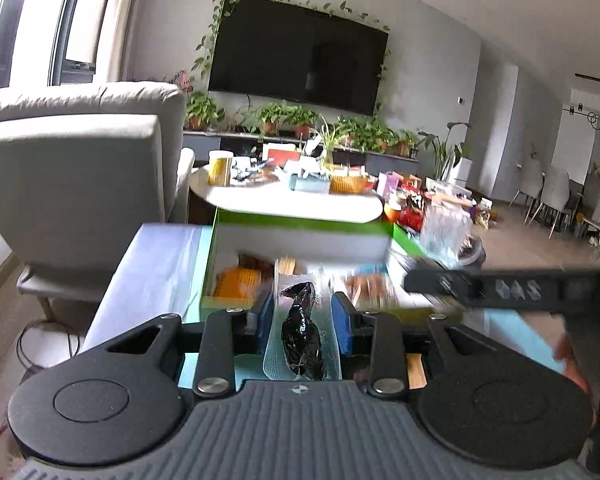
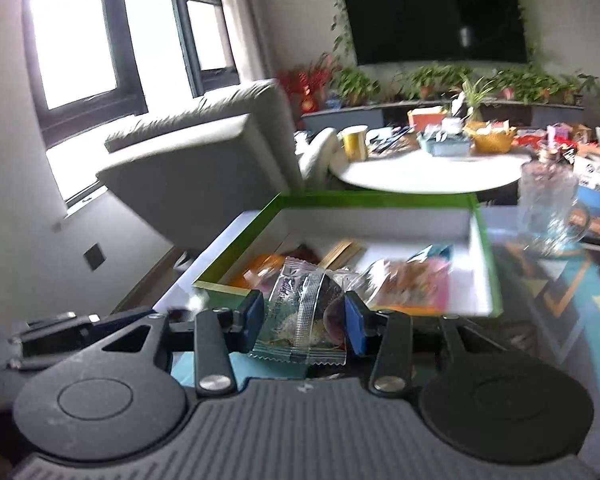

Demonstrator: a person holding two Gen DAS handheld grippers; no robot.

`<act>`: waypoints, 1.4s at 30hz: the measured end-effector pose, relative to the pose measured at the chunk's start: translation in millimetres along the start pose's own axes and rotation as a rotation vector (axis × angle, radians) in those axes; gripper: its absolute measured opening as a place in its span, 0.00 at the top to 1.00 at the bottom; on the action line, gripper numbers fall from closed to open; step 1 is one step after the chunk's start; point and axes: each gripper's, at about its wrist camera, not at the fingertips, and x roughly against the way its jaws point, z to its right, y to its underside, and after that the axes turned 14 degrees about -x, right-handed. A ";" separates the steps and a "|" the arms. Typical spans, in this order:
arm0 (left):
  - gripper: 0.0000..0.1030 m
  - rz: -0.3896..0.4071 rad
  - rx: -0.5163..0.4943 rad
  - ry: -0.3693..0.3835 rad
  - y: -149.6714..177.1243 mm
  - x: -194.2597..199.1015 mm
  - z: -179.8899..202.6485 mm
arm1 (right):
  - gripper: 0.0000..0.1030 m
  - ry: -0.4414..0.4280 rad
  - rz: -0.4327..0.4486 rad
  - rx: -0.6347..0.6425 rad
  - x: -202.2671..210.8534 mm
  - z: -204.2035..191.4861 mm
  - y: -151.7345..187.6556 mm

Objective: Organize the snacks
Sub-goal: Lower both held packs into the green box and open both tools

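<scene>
Grey armchair [image 1: 72, 184] far left, beside a round white counter [image 1: 292, 200] crowded with cups, baskets and boxes. Wall TV [image 1: 300, 56] beyond, potted plants under it.

Near counter under me wears a blue patterned cloth [image 2: 560, 280]. On it, an open green-rimmed box [image 2: 380, 200], white inside, holding blurred snack packs: an orange one [image 1: 238, 284] at left, a pink-and-orange one [image 2: 412, 284] at right. A clear glass jar [image 2: 548, 208] stands just right of the box.

My left fingers [image 1: 303, 316] are closed on a clear pouch with a dark, crinkled snack inside [image 1: 302, 336]; blue pads press both its long edges. It sits lengthwise between them, near edge of the box just beyond.

My right fingers [image 2: 305, 320] grip a clear-wrapped snack [image 2: 304, 316], sealed seam running down its middle, dark filling showing on its right side. Pads bear on both sides. It is held above the box's near rim.

From the left view, my right gripper's black arm crosses the right side, a hand [image 1: 572, 364] behind it.
</scene>
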 end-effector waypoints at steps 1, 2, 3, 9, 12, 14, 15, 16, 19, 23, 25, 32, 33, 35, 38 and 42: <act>0.71 0.011 -0.007 -0.002 -7.6 -6.1 -0.2 | 0.56 0.006 0.007 -0.004 0.2 4.0 -4.2; 0.71 0.026 -0.016 -0.005 -16.0 -13.0 0.4 | 0.56 0.014 0.016 -0.008 0.4 8.6 -8.8; 0.71 0.038 -0.023 -0.006 -22.3 -19.1 1.7 | 0.56 0.023 0.025 -0.013 0.5 12.4 -12.2; 0.70 0.041 -0.057 0.011 -46.3 -61.3 12.9 | 0.56 0.045 0.078 -0.064 -1.3 37.9 -25.6; 0.70 0.016 -0.058 0.017 -47.5 -81.2 15.4 | 0.56 0.057 0.077 -0.090 -6.7 49.9 -28.0; 0.70 -0.004 -0.052 0.019 -45.7 -92.0 14.3 | 0.56 0.064 0.069 -0.105 -14.7 56.4 -30.7; 0.70 -0.013 -0.049 0.019 -44.7 -95.3 14.8 | 0.56 0.067 0.067 -0.108 -15.7 57.9 -31.4; 0.70 -0.022 -0.047 0.021 -43.5 -98.7 14.8 | 0.56 0.068 0.066 -0.111 -18.8 59.7 -32.1; 0.70 -0.043 -0.046 0.026 -40.7 -107.6 15.0 | 0.56 0.058 0.054 -0.125 -22.9 68.2 -31.8; 0.70 -0.061 -0.040 0.023 -39.7 -119.8 12.4 | 0.56 0.060 0.043 -0.136 -34.9 71.3 -32.9; 0.70 -0.068 -0.036 0.023 -38.8 -123.6 11.5 | 0.56 0.062 0.041 -0.136 -39.8 71.8 -34.4; 0.70 -0.090 -0.037 0.034 -33.6 -132.9 9.8 | 0.56 0.065 0.026 -0.128 -52.0 71.8 -38.2; 0.70 -0.095 -0.036 0.036 -32.9 -133.8 9.4 | 0.56 0.065 0.024 -0.127 -53.1 71.6 -38.0; 0.70 -0.106 -0.037 0.038 -31.5 -134.8 9.4 | 0.56 0.066 0.018 -0.121 -55.6 70.4 -37.4; 0.62 -0.128 -0.042 0.027 -30.5 -135.8 10.0 | 0.54 0.075 -0.005 -0.112 -61.2 69.5 -35.2; 0.58 -0.133 -0.050 0.020 -28.8 -132.7 11.0 | 0.55 0.107 -0.040 -0.107 -66.3 70.9 -29.9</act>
